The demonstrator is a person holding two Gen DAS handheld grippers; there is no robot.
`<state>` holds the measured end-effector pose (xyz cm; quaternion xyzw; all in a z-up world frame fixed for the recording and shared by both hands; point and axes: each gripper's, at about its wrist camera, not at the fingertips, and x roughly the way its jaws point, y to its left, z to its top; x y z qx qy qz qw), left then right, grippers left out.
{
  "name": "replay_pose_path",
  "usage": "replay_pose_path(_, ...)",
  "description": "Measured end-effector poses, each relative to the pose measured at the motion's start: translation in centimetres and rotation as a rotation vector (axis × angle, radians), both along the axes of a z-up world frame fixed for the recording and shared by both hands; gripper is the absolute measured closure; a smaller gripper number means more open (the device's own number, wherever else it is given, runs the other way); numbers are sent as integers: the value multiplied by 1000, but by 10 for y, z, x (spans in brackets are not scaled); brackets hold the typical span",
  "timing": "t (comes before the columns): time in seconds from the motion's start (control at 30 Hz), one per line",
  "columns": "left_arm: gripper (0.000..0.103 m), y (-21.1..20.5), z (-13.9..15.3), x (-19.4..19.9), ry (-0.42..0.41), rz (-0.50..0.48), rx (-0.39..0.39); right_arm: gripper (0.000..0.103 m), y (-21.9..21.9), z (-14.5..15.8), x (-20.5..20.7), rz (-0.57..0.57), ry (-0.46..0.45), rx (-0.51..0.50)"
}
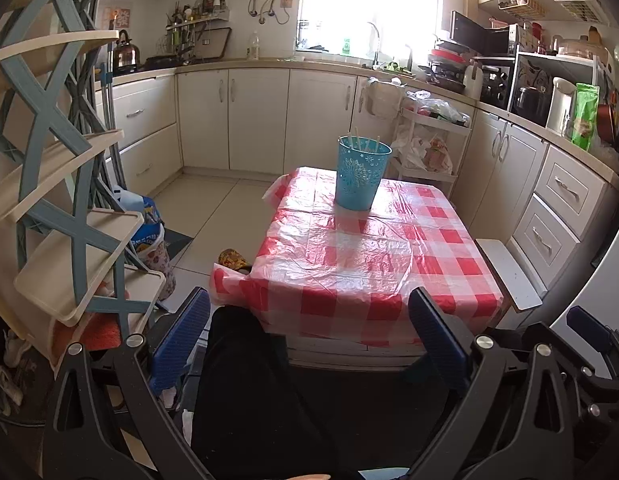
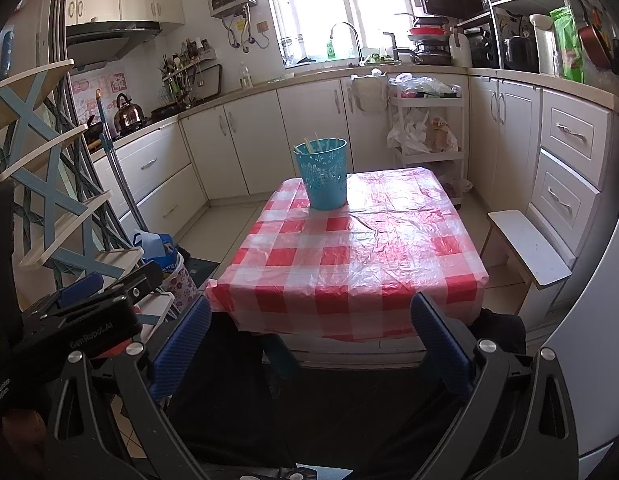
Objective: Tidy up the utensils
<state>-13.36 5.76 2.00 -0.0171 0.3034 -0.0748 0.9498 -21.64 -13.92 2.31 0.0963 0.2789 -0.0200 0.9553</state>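
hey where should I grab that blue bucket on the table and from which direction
Probably by its open rim, from above on the near side. The blue bucket stands upright on the checked tablecloth, tapering downward, so a jaw can straddle the thin wall. Avoid the sticks at its far side.

Most of each pale stick [image 1: 354, 139] is sunk inside the blue bucket [image 1: 359, 178], so only the tips poke above the rim and I can't say what kind of utensils they are or how many. The near edge of the checked tablecloth [image 1: 369, 248] disappears behind the person's dark-clad legs [image 1: 245, 380]. The clutter on the far counter [image 1: 269, 62] under the glaring window is too small to name.
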Motion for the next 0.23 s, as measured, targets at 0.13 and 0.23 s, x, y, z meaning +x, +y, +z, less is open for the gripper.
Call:
replay_pose_path(0.13, 8, -1, 1, -1, -3, 2, 10, 7, 0, 0, 0, 0, 2, 3)
replay_pose_path(0.23, 8, -2, 1, -1, -2, 6, 12, 7, -1, -1, 1, -1, 4, 5)
